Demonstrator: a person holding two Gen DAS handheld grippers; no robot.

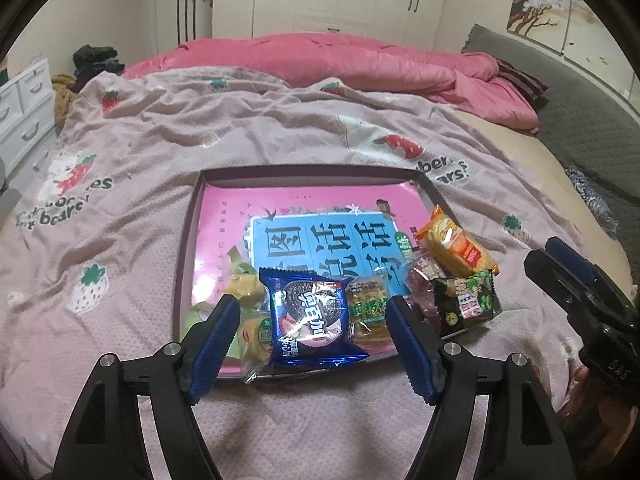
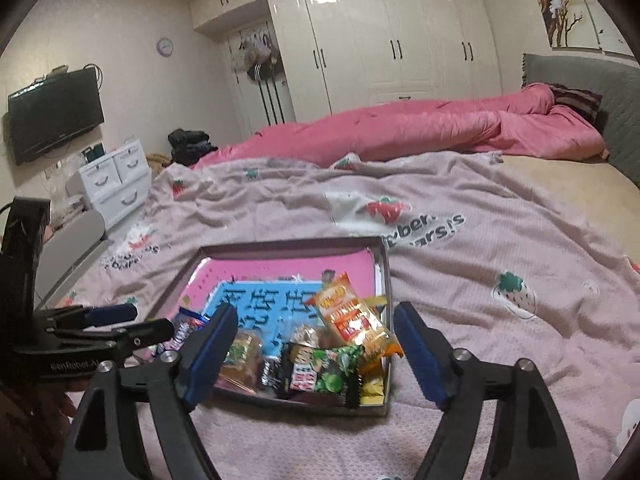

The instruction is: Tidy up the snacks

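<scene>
Left to right: the left gripper (image 1: 310,320) is hovering with its jaws apart, and the blue cookie packet (image 1: 314,322) is lying between the pads untouched, at the near edge of the shallow box (image 1: 188,240). Its long axis is running away from this gripper. The right gripper (image 2: 316,334) is likewise standing open and empty; the orange cracker packet (image 2: 352,320) and green-black packet (image 2: 320,372) are resting just ahead of it, in the box's near right corner, making that hand the nearer one.
</scene>
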